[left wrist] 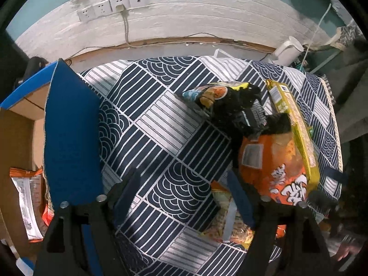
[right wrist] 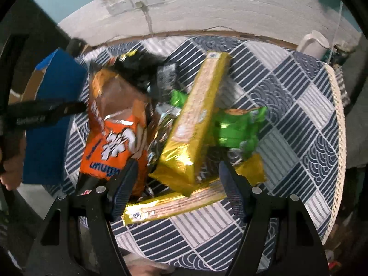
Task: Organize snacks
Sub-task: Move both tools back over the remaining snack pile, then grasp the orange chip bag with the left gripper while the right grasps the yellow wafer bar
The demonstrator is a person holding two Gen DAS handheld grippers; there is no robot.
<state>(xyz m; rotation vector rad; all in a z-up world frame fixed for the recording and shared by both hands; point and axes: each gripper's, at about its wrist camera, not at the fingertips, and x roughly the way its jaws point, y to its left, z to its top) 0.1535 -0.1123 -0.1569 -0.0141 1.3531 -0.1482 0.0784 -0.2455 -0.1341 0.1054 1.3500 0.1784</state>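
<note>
Crinkly foil and film make up the whole pile: an orange snack bag (right wrist: 115, 142), a black bag (right wrist: 140, 69), a green packet (right wrist: 232, 126) and two long gold packs (right wrist: 197, 119), all heaped together on the table (right wrist: 299, 105) over its navy-and-white patterned cloth. Such bags are judged light, puffy with air, slippery and easily crushed — a hold is best taken on a flat sealed end or across a narrow edge, with gentle pressure. The gold packs look stiffer and may be pinched across their width near one end.

Beside the heap, at the left edge of the table, a blue-flapped cardboard box (left wrist: 71, 124) stands open, and an orange packet (left wrist: 27, 197) is seen already inside it.

The right hand-held gripper (right wrist: 177, 191) is pointed steeply down over the gold packs, its jaws wide and straddling them, nothing pinched. The left hand-held gripper (left wrist: 184, 197) is likewise aimed steeply down at bare cloth between box and heap, jaws spread wide and empty — the orange bag lies just beside its right finger.
</note>
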